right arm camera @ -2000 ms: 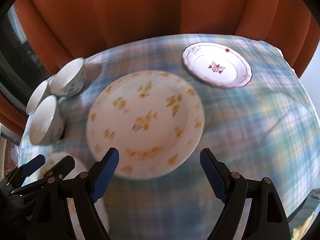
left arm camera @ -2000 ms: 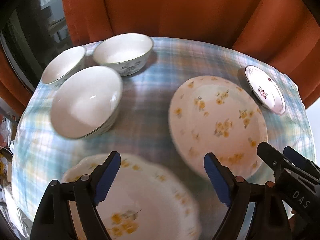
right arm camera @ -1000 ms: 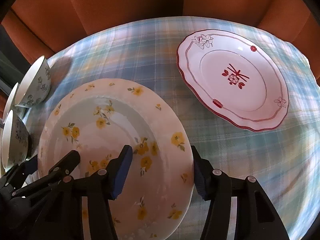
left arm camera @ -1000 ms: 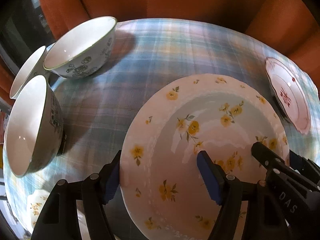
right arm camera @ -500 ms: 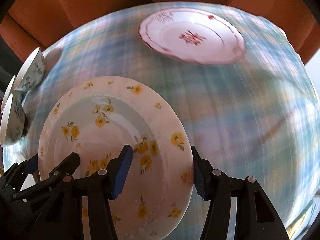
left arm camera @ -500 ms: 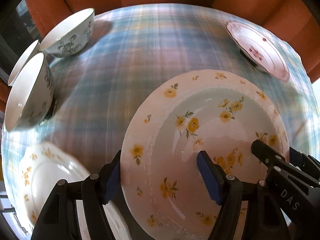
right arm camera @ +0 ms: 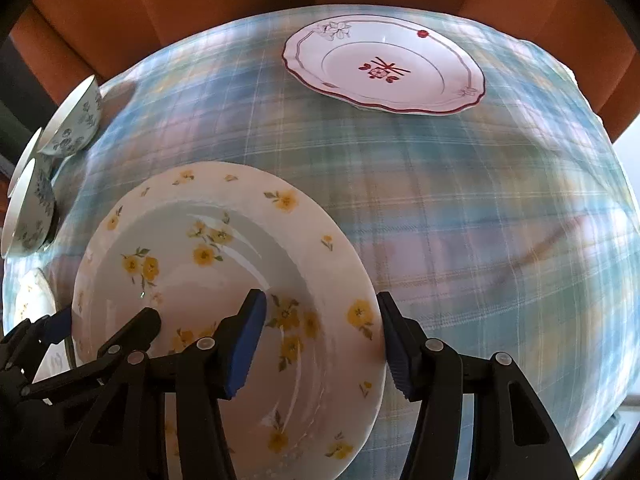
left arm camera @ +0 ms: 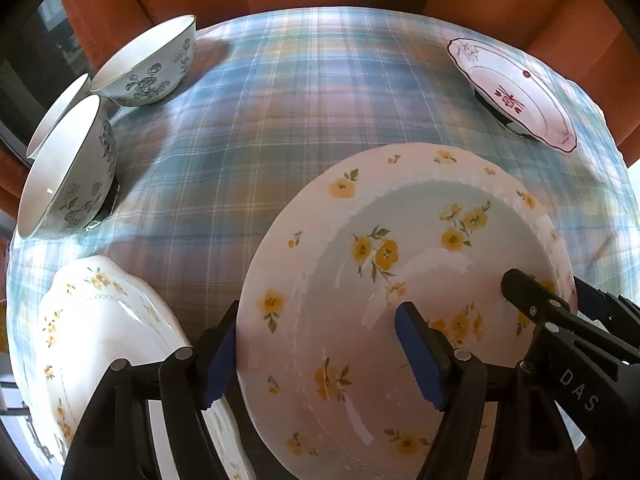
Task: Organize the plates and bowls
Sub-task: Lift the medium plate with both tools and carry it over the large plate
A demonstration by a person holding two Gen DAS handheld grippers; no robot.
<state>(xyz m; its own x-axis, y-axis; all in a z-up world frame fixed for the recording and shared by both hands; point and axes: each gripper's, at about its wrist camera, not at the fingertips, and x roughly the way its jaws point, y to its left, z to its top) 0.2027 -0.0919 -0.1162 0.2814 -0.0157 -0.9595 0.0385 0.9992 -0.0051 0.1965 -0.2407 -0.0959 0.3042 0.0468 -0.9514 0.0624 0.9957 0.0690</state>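
Since a second ago the yellow-flowered plate (left arm camera: pixel 400 280) has been carried sideways with both grippers, so a second yellow-flowered plate (left arm camera: pixel 100 340) now lies at lower left of the left wrist view, and the red-trimmed plate (right arm camera: pixel 384 66) has slid from centre right to the top of the right wrist view. The left gripper (left arm camera: pixel 320 354) has its jaws partly apart, closed on the carried plate's left rim: one pad under the edge, one on the inner face. The right gripper (right arm camera: pixel 320 340) clamps the plate's right rim the same way, jaws partly apart. The plate fills the lower middle of both views, tilted above the plaid-covered surface (left arm camera: pixel 300 100). Three floral bowls (left arm camera: pixel 148 64) stand clustered at upper left of the left wrist view.
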